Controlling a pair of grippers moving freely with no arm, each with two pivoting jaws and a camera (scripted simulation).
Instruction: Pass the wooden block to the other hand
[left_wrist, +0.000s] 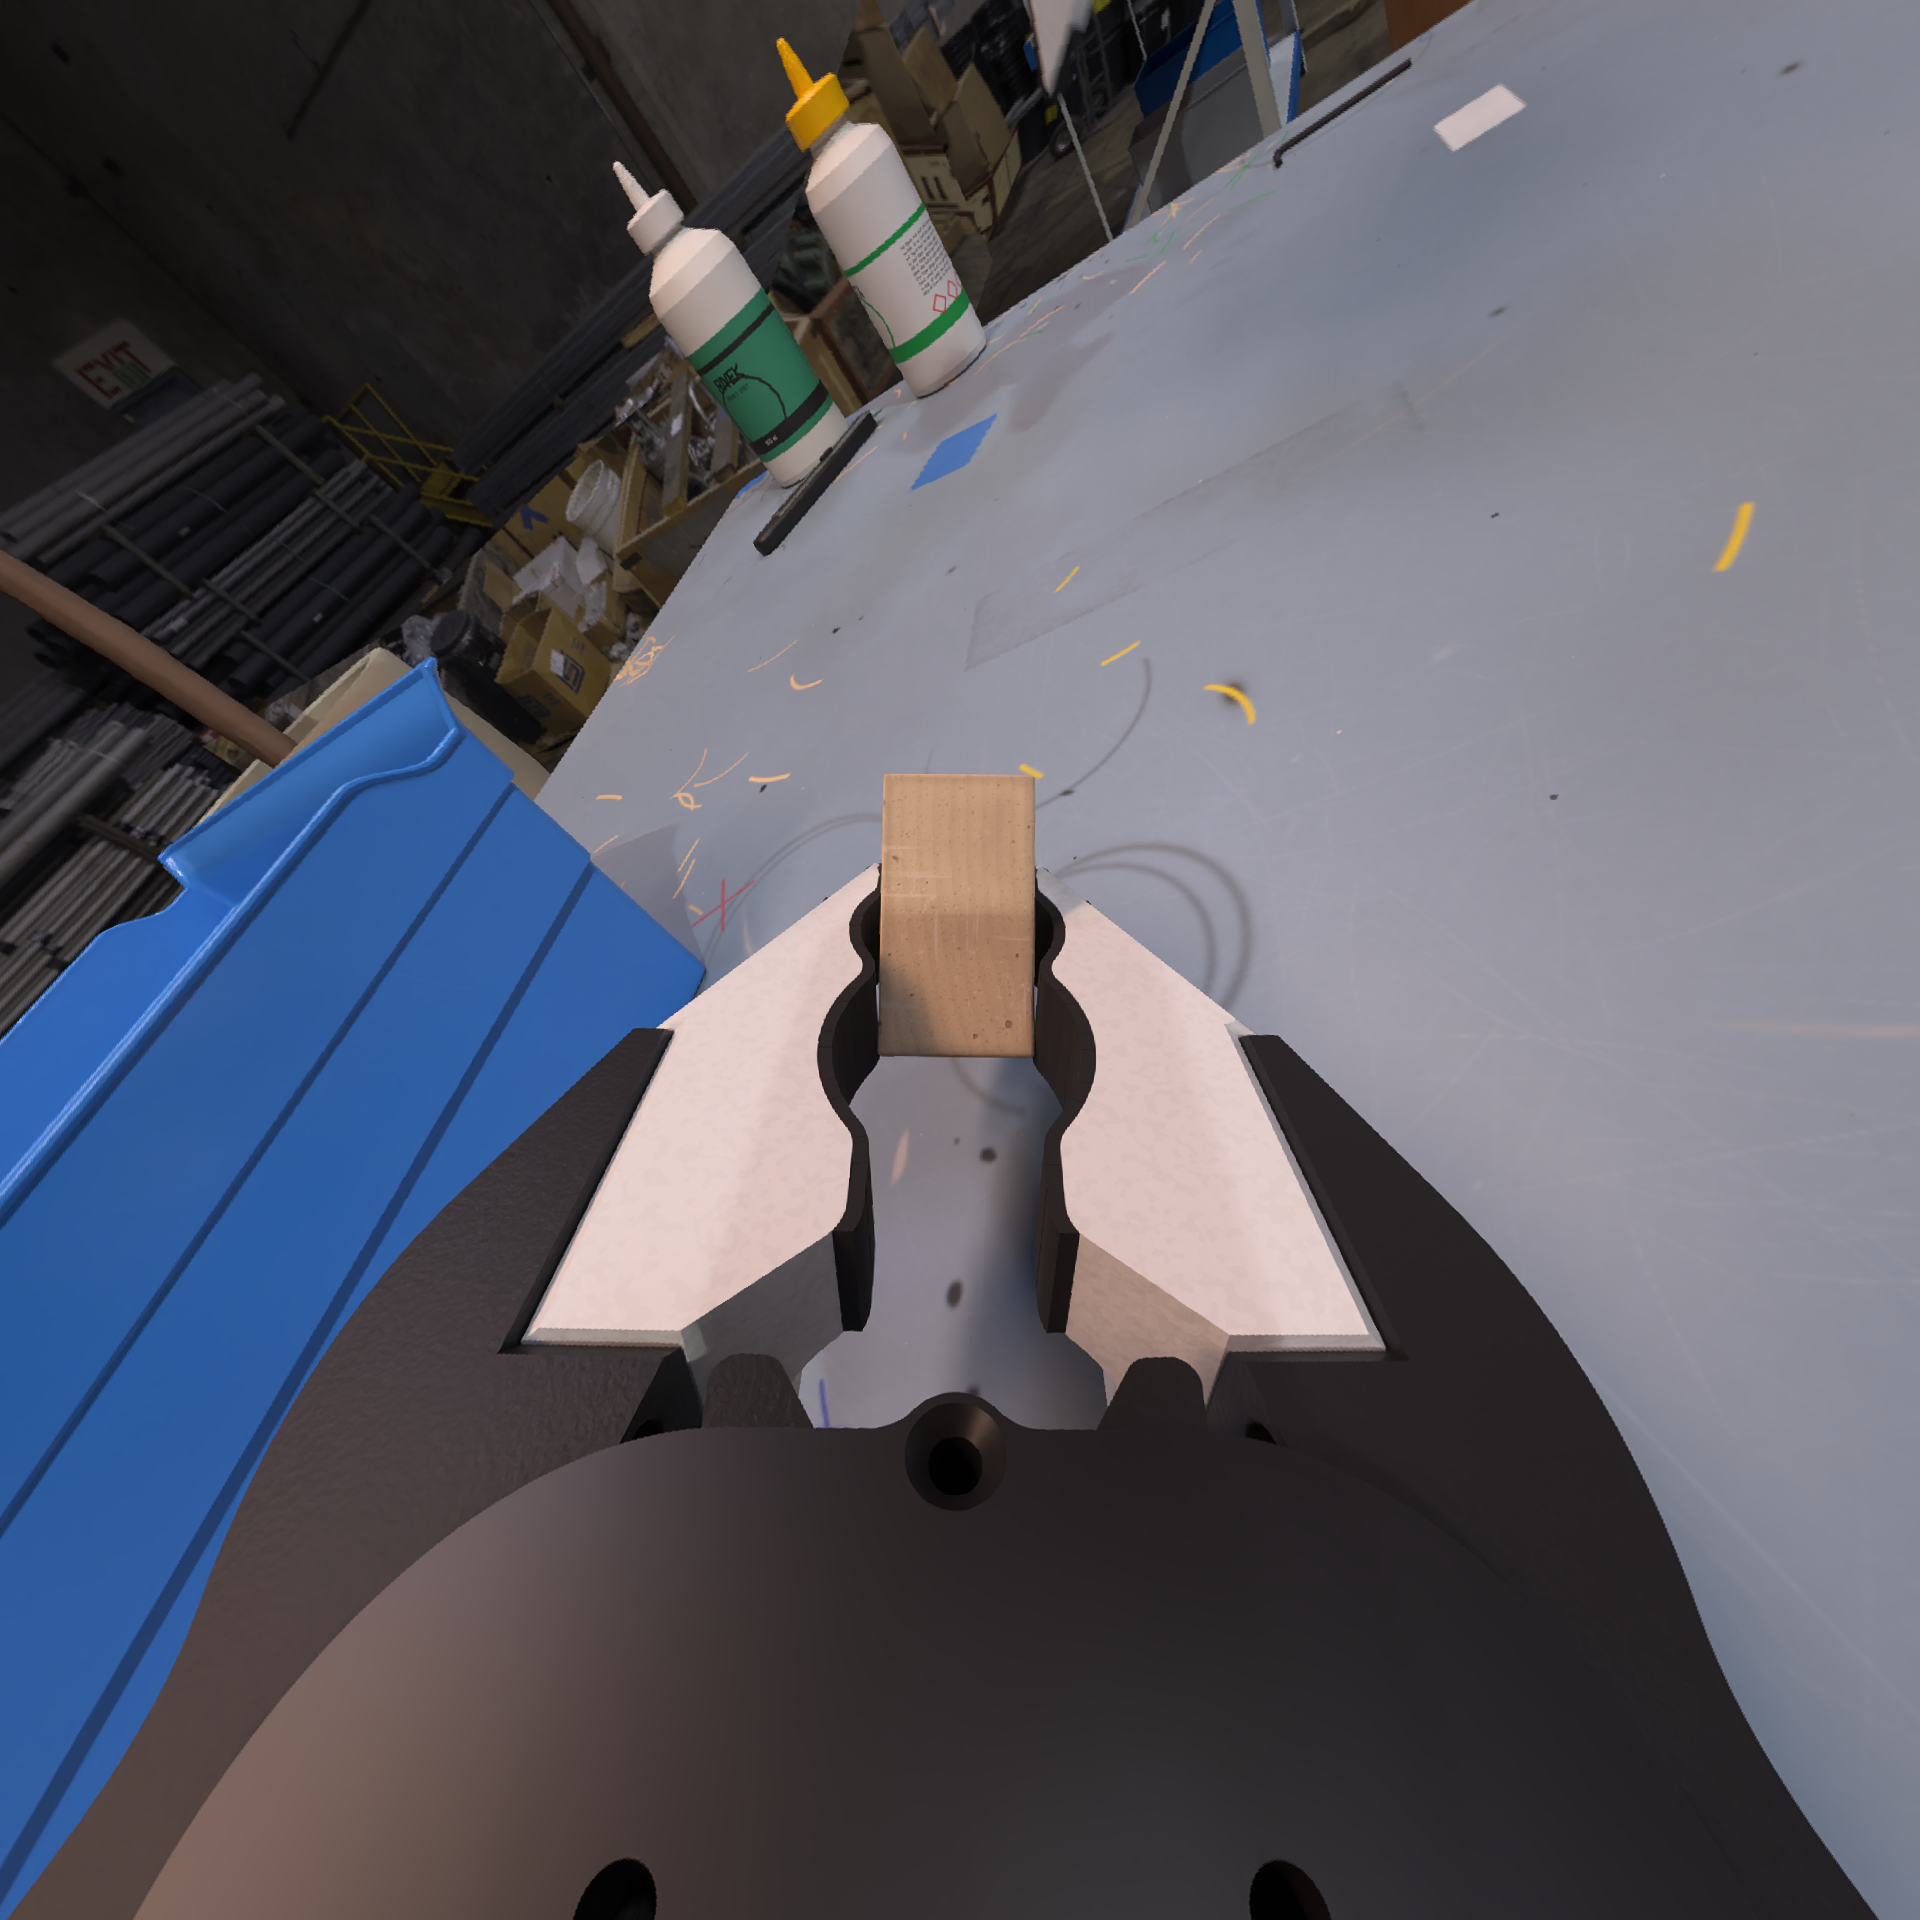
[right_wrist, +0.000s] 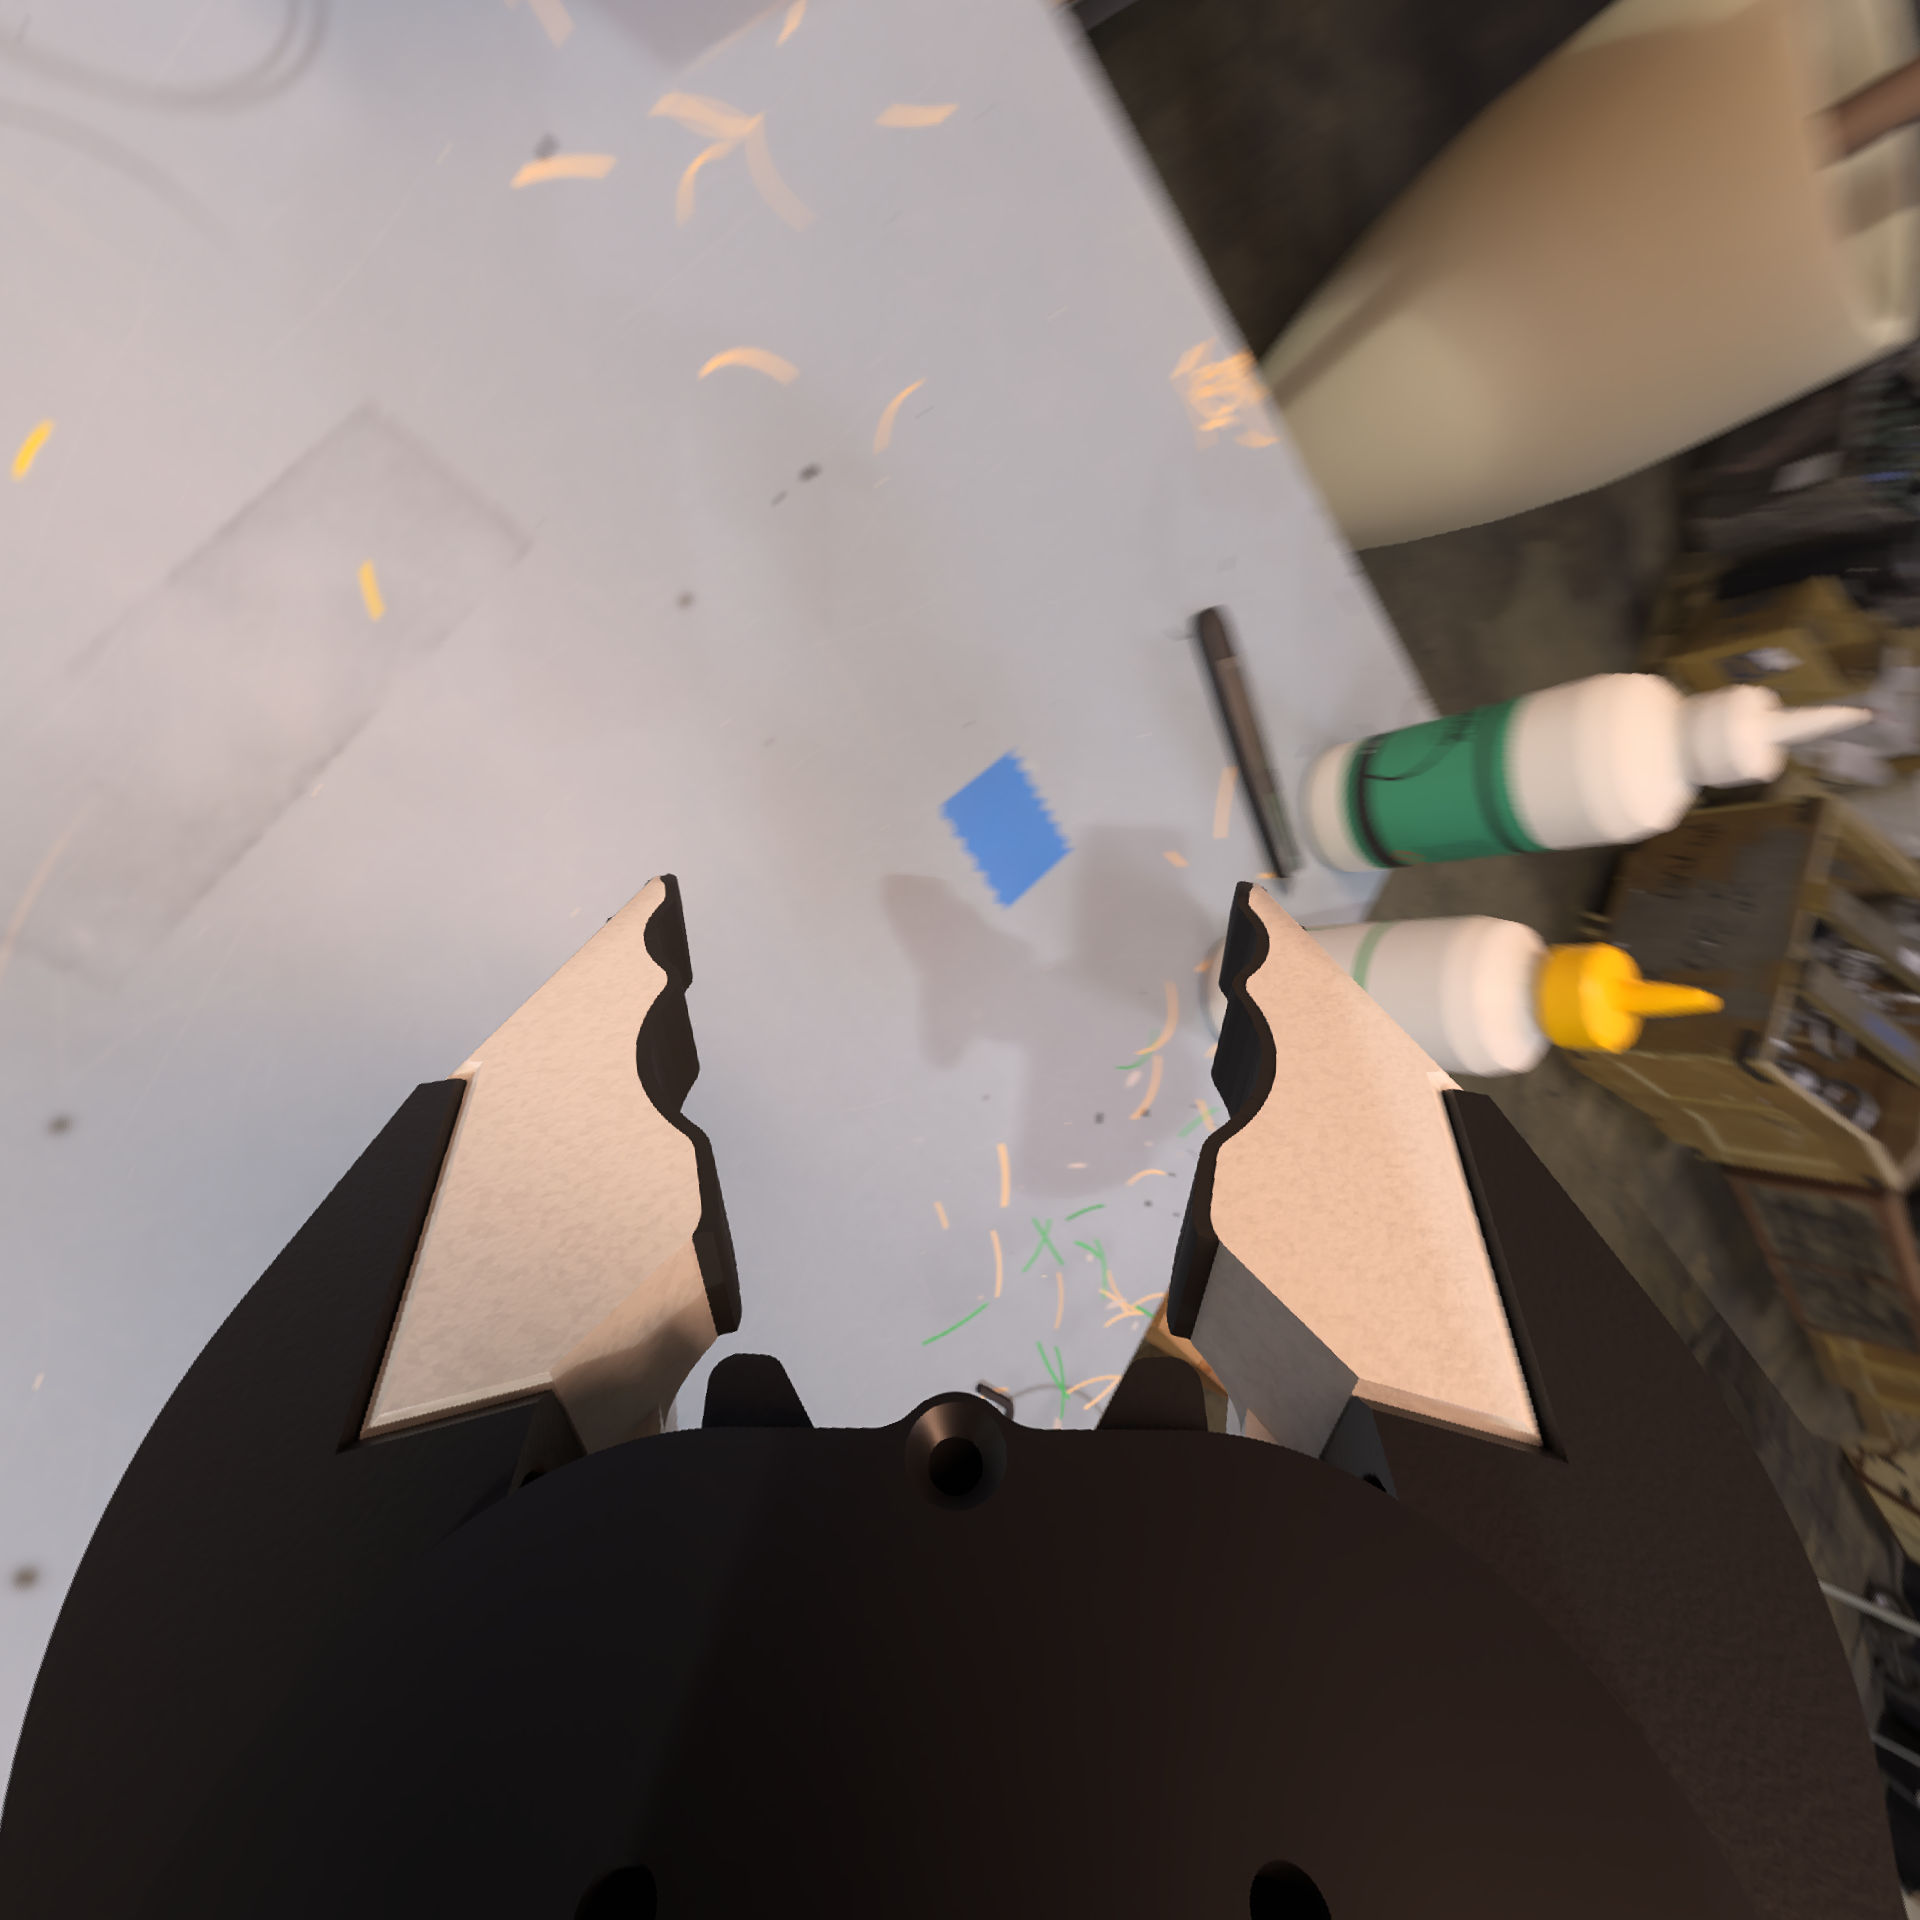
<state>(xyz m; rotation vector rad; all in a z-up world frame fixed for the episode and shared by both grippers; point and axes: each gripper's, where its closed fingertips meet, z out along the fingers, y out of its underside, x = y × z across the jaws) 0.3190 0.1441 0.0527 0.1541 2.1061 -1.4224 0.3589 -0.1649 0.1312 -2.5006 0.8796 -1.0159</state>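
Wooden block (left_wrist: 957, 914): pale tan, rectangular, faintly speckled, upright, clamped between the jaws of the left gripper (left_wrist: 957, 940), held above the grey tabletop (left_wrist: 1455, 727). Right gripper (right_wrist: 956, 935) has jaws wide apart, nothing between them, over the tabletop. Only the left wrist view shows the block and a blue bin (left_wrist: 312, 1039) at its left; bin's contents not visible. Both views show two glue bottles, green-labelled (left_wrist: 743, 343) and yellow-capped (left_wrist: 888, 244), plus a blue patch (right_wrist: 1006, 828) and scattered shavings.
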